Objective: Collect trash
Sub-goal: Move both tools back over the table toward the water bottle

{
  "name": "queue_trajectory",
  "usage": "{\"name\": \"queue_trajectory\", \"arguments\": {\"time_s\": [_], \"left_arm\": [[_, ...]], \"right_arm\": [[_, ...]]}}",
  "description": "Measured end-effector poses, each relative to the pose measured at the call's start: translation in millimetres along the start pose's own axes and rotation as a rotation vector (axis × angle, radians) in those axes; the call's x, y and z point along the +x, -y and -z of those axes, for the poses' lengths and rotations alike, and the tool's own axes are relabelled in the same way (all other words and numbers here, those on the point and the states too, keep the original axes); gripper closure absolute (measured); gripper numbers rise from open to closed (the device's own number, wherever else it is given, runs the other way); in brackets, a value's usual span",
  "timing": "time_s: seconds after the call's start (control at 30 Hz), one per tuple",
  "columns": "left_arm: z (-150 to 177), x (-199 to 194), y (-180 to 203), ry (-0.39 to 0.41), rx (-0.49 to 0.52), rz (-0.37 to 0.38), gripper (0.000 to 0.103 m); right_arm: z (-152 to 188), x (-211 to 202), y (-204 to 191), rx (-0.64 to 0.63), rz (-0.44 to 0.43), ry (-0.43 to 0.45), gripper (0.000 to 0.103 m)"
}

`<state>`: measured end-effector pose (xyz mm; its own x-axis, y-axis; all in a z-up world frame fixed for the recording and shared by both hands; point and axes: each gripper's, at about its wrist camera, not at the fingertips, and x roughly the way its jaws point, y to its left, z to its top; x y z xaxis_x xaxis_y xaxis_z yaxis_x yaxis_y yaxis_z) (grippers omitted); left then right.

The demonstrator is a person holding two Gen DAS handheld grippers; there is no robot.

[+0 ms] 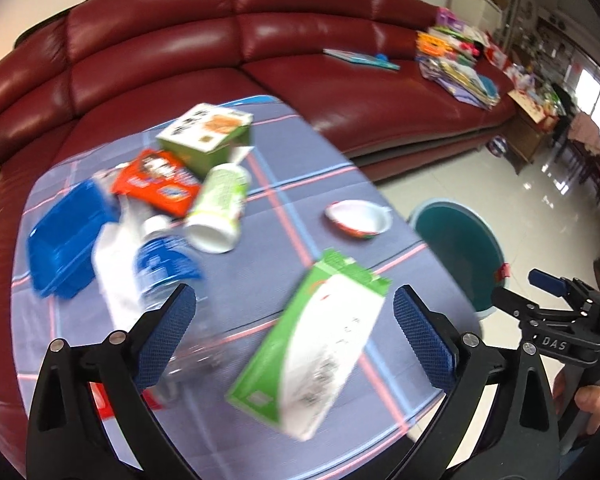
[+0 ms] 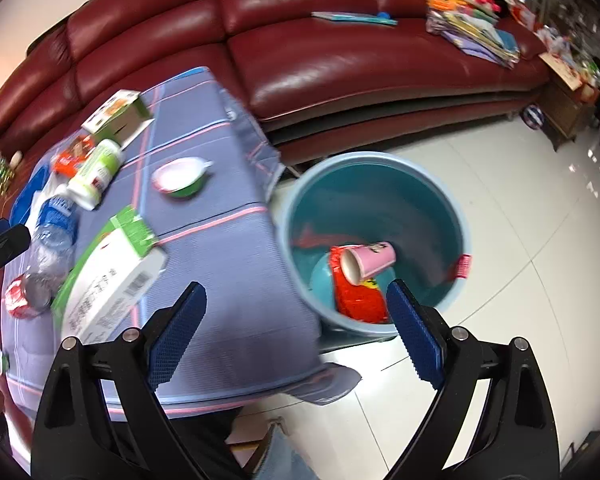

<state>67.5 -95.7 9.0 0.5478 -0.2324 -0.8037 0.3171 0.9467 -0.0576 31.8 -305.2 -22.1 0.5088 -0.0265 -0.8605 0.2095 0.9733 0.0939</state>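
A dark red leather sofa (image 1: 228, 40) is seen curving behind a low table under a blue-grey checked cloth (image 1: 268, 184). On the floor at the table's 3 o'clock side stands a teal bin (image 2: 380, 200), already holding a pink paper cup (image 2: 368, 262) and a red wrapper (image 2: 360, 300).

Trash is scattered on the cloth. Nearest the left gripper (image 1: 296, 340), whose jaws are spread wide and hold nothing, lies a green-and-white carton (image 1: 312, 348). At 10 o'clock from it lie a clear water bottle (image 1: 160, 264) and a blue plastic tub (image 1: 66, 236); at 12 o'clock, a white-and-green cup on its side (image 1: 220, 208), an orange packet (image 1: 156, 180) and a green box (image 1: 208, 130); at 1 o'clock, a small white bowl (image 1: 360, 218).

The right gripper (image 2: 296, 336) is also held wide open and empty, between the table edge and the bin.

Collection appears partly done. The carton seems the next pick: the left jaws would need lowering around its narrower sides before closing.
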Motion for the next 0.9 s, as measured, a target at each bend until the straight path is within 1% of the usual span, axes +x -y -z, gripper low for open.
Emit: {"name": "queue_trajectory", "arguments": {"time_s": [0.17, 0.33, 0.43, 0.53, 0.63, 0.73, 0.83, 0.9], "left_arm": [[13, -5, -42, -0.009, -0.07, -0.023, 0.004], [22, -9, -71, -0.012, -0.098, -0.025, 0.004], [28, -11, -85, -0.01, -0.103, -0.036, 0.004], [37, -12, -109, -0.017, -0.131, -0.034, 0.004], [35, -6, -123, -0.038, -0.154, -0.038, 0.004], [27, 1, -125, -0.064, -0.155, -0.006, 0.004], [16, 10, -113, -0.084, -0.116, 0.006, 0.004], [10, 19, -105, -0.102, -0.094, 0.01, 0.012]], "right_arm": [[4, -2, -33, -0.05, -0.022, -0.012, 0.015], [9, 3, -56, -0.073, -0.025, -0.042, 0.016], [16, 6, -75, -0.082, -0.044, -0.066, 0.016], [24, 11, -102, -0.133, -0.066, -0.093, 0.015], [23, 14, -127, -0.191, -0.053, -0.097, 0.016], [20, 14, -137, -0.203, -0.054, -0.089, 0.015], [17, 16, -136, -0.199, -0.049, -0.095, 0.016], [14, 20, -133, -0.189, -0.04, -0.102, 0.015]]}}
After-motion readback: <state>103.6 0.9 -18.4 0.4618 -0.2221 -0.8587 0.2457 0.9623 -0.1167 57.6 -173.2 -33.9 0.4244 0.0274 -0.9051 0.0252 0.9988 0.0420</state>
